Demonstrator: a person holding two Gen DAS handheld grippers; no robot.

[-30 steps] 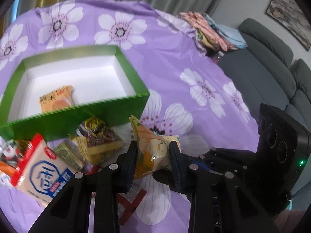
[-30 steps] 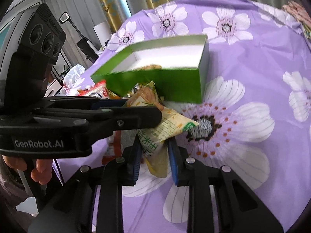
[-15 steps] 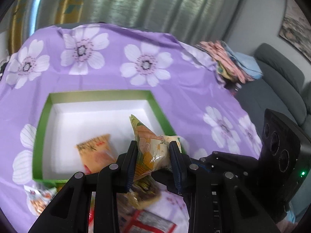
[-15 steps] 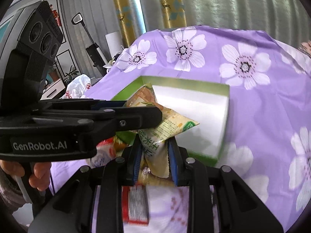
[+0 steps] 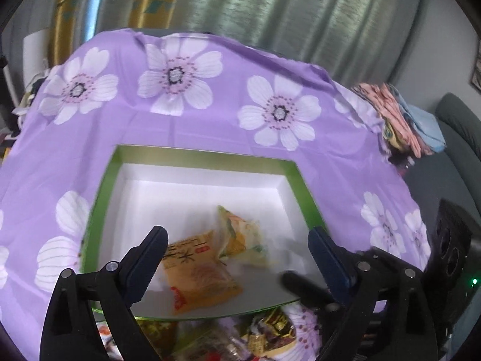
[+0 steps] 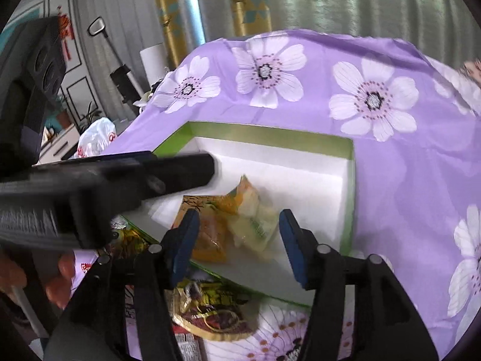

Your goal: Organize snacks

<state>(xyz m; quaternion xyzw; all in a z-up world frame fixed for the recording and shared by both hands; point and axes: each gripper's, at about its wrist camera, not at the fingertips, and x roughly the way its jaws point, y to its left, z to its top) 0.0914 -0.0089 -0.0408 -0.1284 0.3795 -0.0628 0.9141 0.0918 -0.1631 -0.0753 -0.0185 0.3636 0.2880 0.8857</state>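
A green box (image 5: pixel 207 154) (image 6: pixel 348 198) with a white inside lies on the purple flowered cloth. In it sits an orange snack packet (image 5: pixel 198 273) (image 6: pixel 207 234). The yellow-green snack packet (image 5: pixel 243 236) (image 6: pixel 255 219) is loose inside the box beside it, blurred. My left gripper (image 5: pixel 237 249) hangs above the box, its jaws opening wide, nothing pressed between them. My right gripper (image 6: pixel 239 237) is over the box's near side, jaws opening, pads apart from the packet. The left gripper's body (image 6: pixel 105 186) crosses the right wrist view.
More snack packets (image 5: pixel 270 334) (image 6: pixel 210 307) lie on the cloth in front of the box. Folded clothes (image 5: pixel 396 117) and a grey sofa (image 5: pixel 457 138) are at the right. A hand (image 6: pixel 60 282) holds the left gripper. Curtains hang behind the table.
Both grippers carried the yellow-green packet up and over the green box, then both opened. The packet has left their pads and is now in the box beside the orange one.
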